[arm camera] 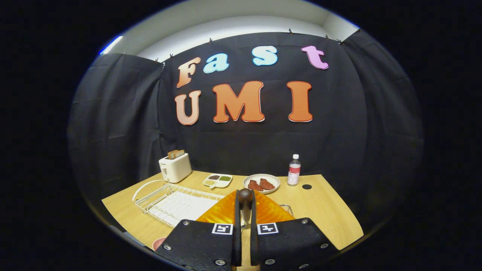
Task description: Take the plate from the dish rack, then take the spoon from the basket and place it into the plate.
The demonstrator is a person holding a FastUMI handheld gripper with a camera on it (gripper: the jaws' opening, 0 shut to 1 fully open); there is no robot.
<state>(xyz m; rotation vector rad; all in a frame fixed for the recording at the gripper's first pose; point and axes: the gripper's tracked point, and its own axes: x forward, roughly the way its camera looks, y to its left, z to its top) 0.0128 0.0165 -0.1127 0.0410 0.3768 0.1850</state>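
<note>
Got the spoon (245, 203) pinched between the two fingers of the gripper (245, 226), dark wooden handle end poking straight up out of the narrow gap, jaws closed tight on it from both sides. Sitting right behind and under it: the orange plate (263, 212), down on the wooden table (324, 210) next to the white wire dish rack (169, 201), so apparently out of the rack already. Looks like the last stretch, just lowering the spoon in and letting go. Main worry: held by a thin round handle standing near upright, so could swivel or slip in the grip while tipping it down, then clatter off the ribbed, glossy plate instead of settling. Can't see the bowl end of the spoon at all, hidden below the fingers, so hard to judge clearance over the plate rim. Could also nudge the plate toward the rack wires if coming down too low. Further back, well clear: toaster (175, 167) with bread in it, small divided dish (217, 180) of seasonings, white bowl (261, 183) with reddish meat pieces, water bottle (294, 170). Nothing really blocking the drop.
</note>
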